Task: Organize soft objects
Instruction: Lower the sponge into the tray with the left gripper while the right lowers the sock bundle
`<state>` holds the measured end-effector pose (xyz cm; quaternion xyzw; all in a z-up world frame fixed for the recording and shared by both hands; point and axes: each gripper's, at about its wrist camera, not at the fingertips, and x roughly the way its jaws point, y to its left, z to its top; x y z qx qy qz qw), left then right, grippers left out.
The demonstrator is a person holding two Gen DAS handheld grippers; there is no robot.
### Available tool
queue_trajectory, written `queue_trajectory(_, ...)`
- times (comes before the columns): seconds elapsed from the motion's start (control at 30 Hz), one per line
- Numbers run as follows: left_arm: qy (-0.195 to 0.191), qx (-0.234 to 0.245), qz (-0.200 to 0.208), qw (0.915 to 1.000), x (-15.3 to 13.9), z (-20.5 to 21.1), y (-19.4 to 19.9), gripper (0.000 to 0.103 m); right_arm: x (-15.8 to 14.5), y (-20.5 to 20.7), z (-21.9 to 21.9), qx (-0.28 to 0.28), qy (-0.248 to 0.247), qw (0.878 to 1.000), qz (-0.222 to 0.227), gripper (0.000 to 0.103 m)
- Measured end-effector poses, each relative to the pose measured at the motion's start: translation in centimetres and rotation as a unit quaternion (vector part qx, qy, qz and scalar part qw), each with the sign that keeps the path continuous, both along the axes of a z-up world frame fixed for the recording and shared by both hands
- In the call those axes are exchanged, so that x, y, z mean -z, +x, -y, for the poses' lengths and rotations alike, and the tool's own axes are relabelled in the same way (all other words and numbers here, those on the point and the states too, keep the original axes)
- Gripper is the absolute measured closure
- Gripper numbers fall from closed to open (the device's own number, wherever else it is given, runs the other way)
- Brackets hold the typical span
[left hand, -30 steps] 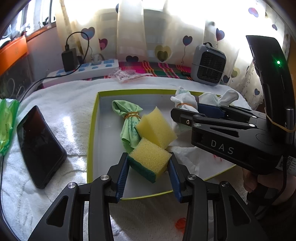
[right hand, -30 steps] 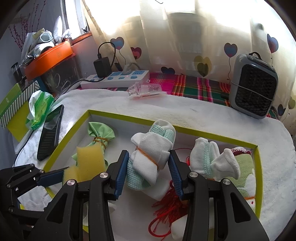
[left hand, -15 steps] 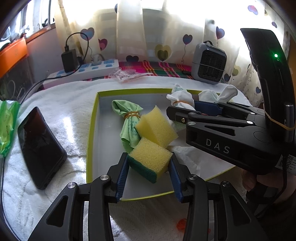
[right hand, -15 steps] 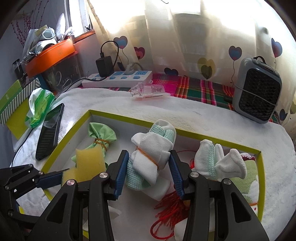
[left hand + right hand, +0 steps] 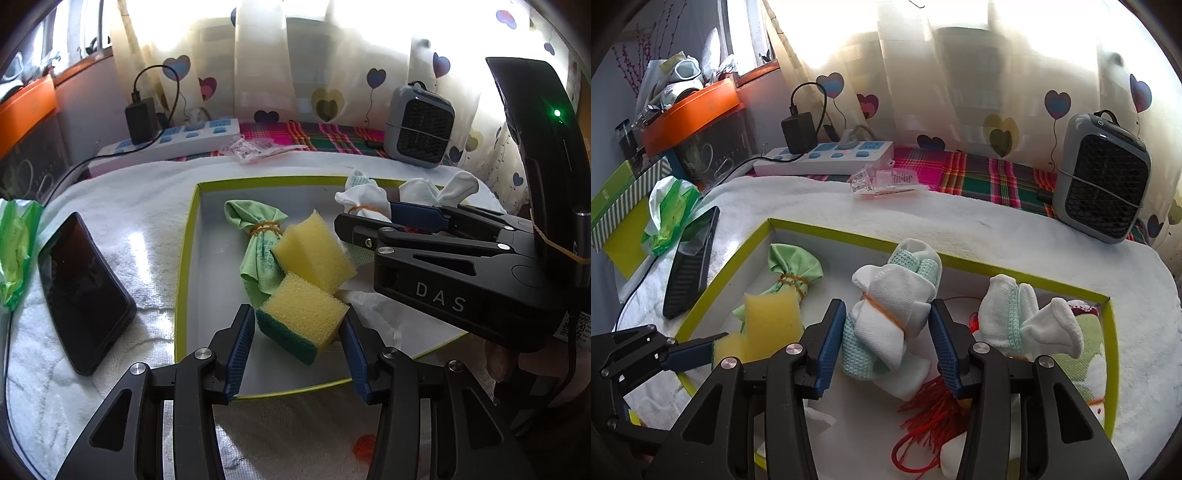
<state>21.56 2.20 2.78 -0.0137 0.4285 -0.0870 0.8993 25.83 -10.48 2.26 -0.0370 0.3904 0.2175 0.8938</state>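
between opening left gripper [image 5: 297, 341] jaws, green-backed sponge [image 5: 301, 317] in tray [image 5: 184, 280]

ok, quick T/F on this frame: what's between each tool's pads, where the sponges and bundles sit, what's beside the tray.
1. A yellow sponge with a green base sits between the left tool's pads. True; its jaws have just been opening and a gap shows on each side.
2. The right tool straddles the green cloth bundle. False; it straddles the white sock bundle tied with a rubber band, and its jaws too have just been opening.
3. Both sponges lie outside the tray. False; both are inside it.
4. A dark phone lies on the white towel, left of the tray in the left wrist view. True.
5. Red string lies in the tray. True.
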Motion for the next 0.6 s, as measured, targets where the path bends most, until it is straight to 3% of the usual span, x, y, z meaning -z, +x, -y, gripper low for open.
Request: queue_trajectory(0.6,0.004,-0.001,0.000,1.0000,-0.08,0.13,-0.12,0.053,-0.45,-0.50,0.41,0.009,0.001,1.000,0.008,0.047)
